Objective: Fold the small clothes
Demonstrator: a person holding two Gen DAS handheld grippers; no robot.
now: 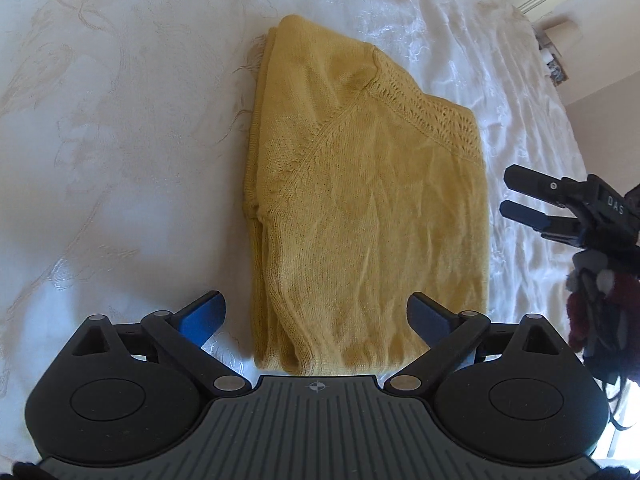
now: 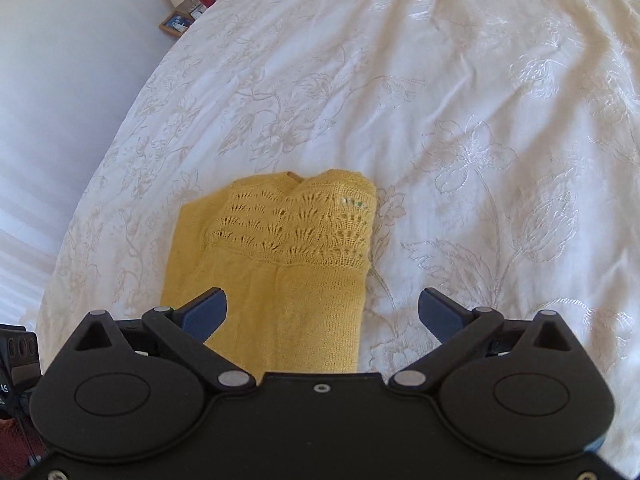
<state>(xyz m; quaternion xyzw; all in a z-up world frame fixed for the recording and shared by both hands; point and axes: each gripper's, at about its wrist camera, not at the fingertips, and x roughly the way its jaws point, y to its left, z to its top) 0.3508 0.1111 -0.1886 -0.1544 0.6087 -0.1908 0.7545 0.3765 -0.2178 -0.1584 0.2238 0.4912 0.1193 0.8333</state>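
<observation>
Sweater: while both tools are hovering, the yellow knit sweater (image 1: 360,208) is lying folded on the embroidered bedspread (image 1: 120,140).
Left gripper (image 1: 316,316): fingers gaping wide, gripping nothing.
Right gripper (image 2: 322,312): likewise spread, empty, seemingly clearing the finished fold.

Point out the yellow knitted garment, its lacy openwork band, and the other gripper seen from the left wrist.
yellow knitted garment (image 1: 360,216): left wrist view, plain knit middle.
lacy openwork band (image 2: 296,228): right wrist view, middle of the pattern.
right gripper (image 1: 520,200): left wrist view, between its fingertips.
</observation>
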